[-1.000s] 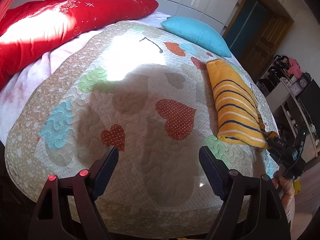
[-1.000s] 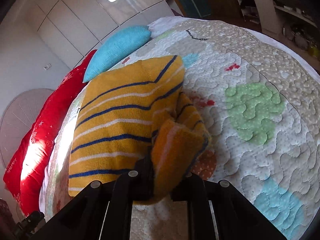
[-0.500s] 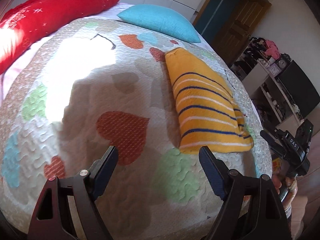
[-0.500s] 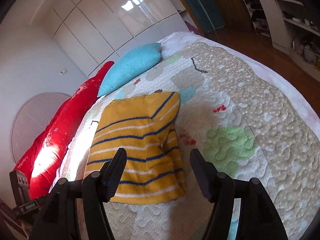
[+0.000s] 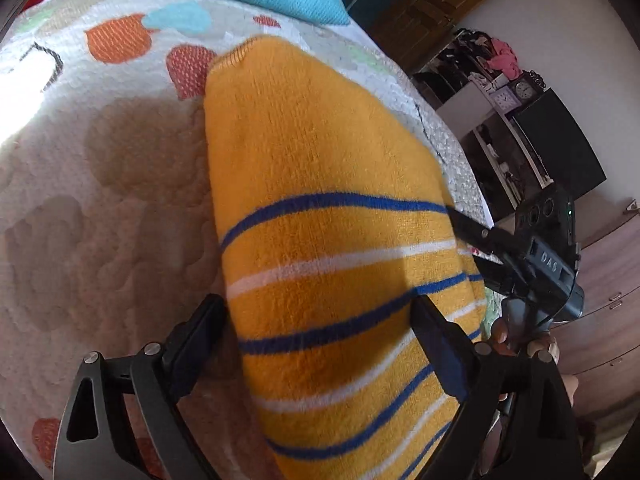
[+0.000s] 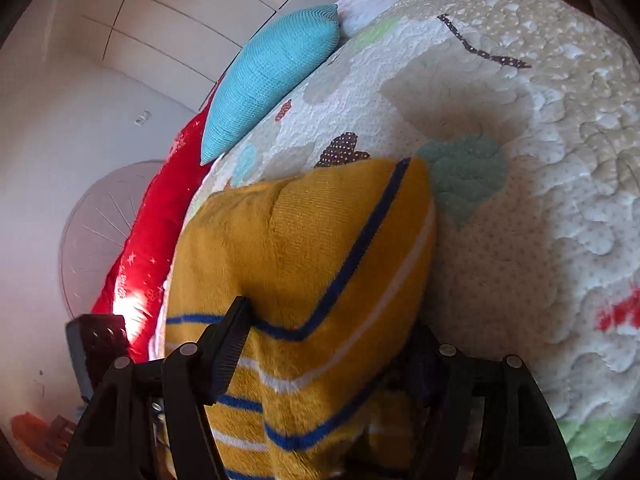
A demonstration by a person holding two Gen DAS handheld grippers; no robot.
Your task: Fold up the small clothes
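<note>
A folded yellow garment with blue and white stripes [image 5: 320, 240] lies on the quilted bedspread [image 5: 100, 200]. My left gripper [image 5: 320, 340] is open, its jaws wide on either side of the garment's near end. My right gripper [image 6: 332, 344] is open too, its jaws straddling the garment [image 6: 304, 248] from the opposite side. The right gripper also shows in the left wrist view [image 5: 472, 240], with its fingers at the garment's right edge. The garment hides the right finger's pad in the right wrist view.
A blue pillow [image 6: 272, 76] and a red pillow [image 6: 148, 248] lie at the head of the bed. Shelves with clutter and a dark screen [image 5: 560, 152] stand beside the bed. A white wardrobe [image 6: 160, 32] stands behind.
Both grippers have moved in close to the garment and now straddle it, open. The right gripper let go of the garment's folded end a second ago.
</note>
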